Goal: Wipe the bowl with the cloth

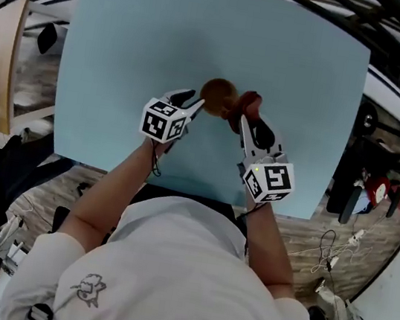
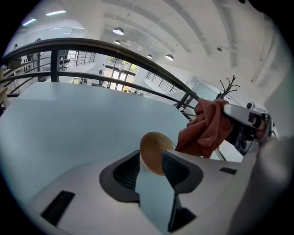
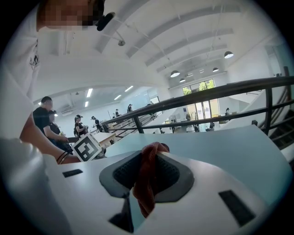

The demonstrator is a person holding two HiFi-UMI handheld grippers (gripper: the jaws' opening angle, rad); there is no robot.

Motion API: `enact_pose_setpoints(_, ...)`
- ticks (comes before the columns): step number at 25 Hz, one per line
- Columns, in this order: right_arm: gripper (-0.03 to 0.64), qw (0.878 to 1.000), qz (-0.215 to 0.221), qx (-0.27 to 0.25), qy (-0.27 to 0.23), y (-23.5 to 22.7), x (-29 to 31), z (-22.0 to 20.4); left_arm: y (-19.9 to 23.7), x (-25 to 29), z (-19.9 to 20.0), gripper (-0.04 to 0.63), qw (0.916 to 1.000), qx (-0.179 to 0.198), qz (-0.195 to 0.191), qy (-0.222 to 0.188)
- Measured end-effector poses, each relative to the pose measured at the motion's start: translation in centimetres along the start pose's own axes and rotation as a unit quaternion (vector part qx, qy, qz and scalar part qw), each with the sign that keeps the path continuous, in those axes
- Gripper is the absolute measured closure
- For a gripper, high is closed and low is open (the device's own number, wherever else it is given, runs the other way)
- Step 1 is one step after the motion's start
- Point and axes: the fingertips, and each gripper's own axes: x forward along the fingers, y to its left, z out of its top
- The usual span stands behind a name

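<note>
Bowl and cloth side by side at mid-table, 1 gripper at each.
The left gripper (image 2: pixel 151 158) has its 2 jaws spread wide, and the tan bowl (image 1: pixel 218 93) sits tilted between their tips, near the middle of the pale blue table (image 1: pixel 128 46). The right gripper (image 3: pixel 148 160) is clamped tight on the rust-red cloth (image 1: pixel 247 104), which hangs bunched from its jaws just right of the bowl.
</note>
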Motion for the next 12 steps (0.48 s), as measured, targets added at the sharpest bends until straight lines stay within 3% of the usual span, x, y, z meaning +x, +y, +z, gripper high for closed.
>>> enact_pose_setpoints(9, 0.529, 1.0, 0.003, 0.003, 0.012, -0.4, 1.4, -0.7, 1.3, 3.4, -1.0, 0.446, 0.9989, -0.001, 0.009, 0.046)
enact_pose_setpoints(12, 0.529, 1.0, 0.004, 0.004, 0.014, -0.4, 1.4, -0.9, 1.6, 4.2, -1.4, 0.477, 0.9984, -0.004, 0.014, 0.054)
